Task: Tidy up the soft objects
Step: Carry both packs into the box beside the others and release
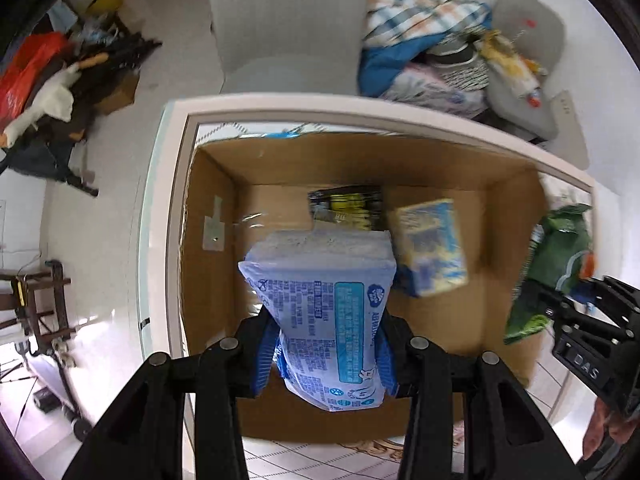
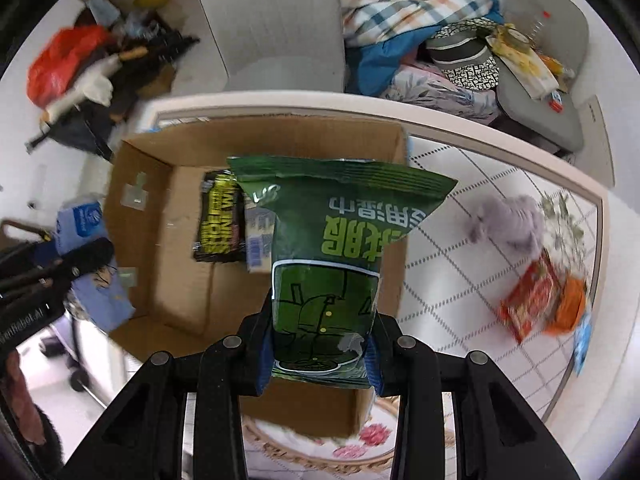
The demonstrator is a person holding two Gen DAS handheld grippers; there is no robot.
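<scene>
Squeezing light blue soft pack [image 1: 320, 320], left hand-held gripper [image 1: 326, 354] hanging over open cardboard box [image 1: 360, 156] on table [image 1: 176, 152]. Right hand-held gripper [image 2: 320, 354] pinching green wipes pack [image 2: 332, 248] above same box. Purple plush toy [image 2: 508, 220] lying on table, right.

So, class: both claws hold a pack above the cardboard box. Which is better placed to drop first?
Left. The left claw holds its blue pack squarely over the cardboard box; the right claw holds the green pack over the box's right wall.

Green pack [image 2: 332, 256] hides part of the box [image 2: 168, 248].
</scene>
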